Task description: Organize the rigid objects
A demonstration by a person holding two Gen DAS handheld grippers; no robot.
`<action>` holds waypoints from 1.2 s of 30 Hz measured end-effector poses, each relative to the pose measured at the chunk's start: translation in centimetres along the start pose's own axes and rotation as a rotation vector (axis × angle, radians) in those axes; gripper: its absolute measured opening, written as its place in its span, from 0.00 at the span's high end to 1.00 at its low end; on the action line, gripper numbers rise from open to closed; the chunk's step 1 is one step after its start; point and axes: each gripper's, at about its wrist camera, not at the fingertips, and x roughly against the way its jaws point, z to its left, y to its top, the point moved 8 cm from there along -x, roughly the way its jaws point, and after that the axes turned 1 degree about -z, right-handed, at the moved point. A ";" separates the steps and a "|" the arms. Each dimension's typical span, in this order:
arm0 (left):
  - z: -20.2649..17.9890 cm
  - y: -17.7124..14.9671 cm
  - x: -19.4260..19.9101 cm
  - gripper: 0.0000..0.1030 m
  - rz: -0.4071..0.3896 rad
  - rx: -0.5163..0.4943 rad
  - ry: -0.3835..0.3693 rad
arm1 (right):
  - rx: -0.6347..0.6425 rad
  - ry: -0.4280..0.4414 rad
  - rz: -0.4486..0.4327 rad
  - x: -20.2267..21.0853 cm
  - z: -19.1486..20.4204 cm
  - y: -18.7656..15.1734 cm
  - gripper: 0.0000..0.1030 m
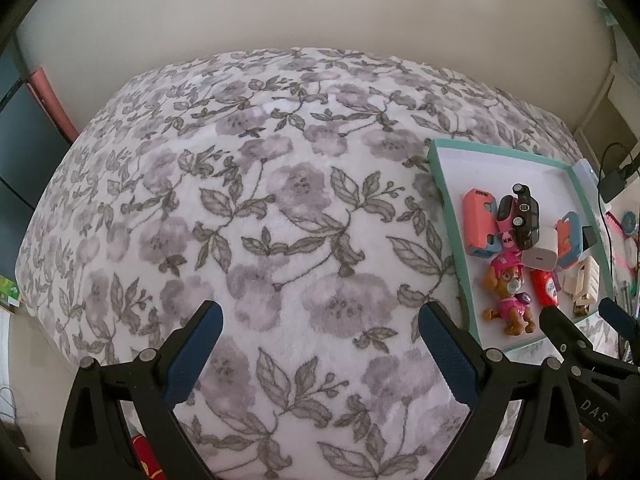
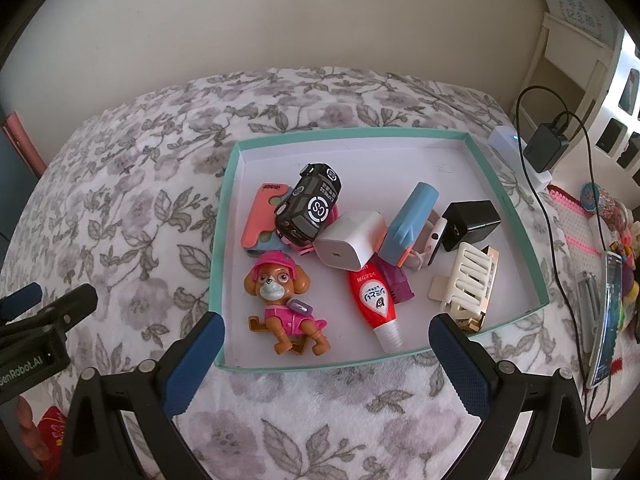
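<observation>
A teal-rimmed white box (image 2: 224,216) (image 1: 440,184) lies on a floral blanket. In it are a pink puppy figure (image 2: 286,304) (image 1: 508,296), a black toy car (image 2: 310,204) (image 1: 526,216), a white charger cube (image 2: 352,246), a red correction-tape tube (image 2: 376,300), a coral-and-blue case (image 2: 262,220), a blue case (image 2: 412,224), a black adapter (image 2: 472,226) and a cream hair clip (image 2: 468,280). My right gripper (image 2: 326,340) hangs open over the box's near edge. My left gripper (image 1: 320,328) is open above bare blanket, left of the box.
The blanket (image 1: 248,200) covers a raised surface against a cream wall. Right of the box sit a black plug with cables (image 2: 546,146), a white power strip (image 2: 516,152), a phone (image 2: 608,316) and colourful small items. The other gripper (image 2: 44,304) shows at the left edge.
</observation>
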 end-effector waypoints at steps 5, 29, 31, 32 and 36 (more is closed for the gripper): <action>0.4 0.1 0.0 0.05 -0.002 0.006 0.020 | 0.000 0.000 0.001 -0.1 0.0 0.0 0.00; 1.0 0.1 -0.1 0.05 0.007 0.011 0.071 | 0.002 -0.003 0.003 -0.2 0.1 0.0 0.00; 0.9 0.1 -0.1 0.05 0.008 0.006 0.077 | 0.002 -0.003 0.002 -0.2 0.2 0.0 0.00; 1.0 0.1 -0.1 0.05 0.009 0.005 0.080 | 0.003 -0.003 0.002 -0.3 0.1 0.0 0.00; 1.1 0.0 -0.1 0.05 0.010 0.008 0.080 | 0.002 -0.004 0.005 -0.3 0.2 0.0 0.00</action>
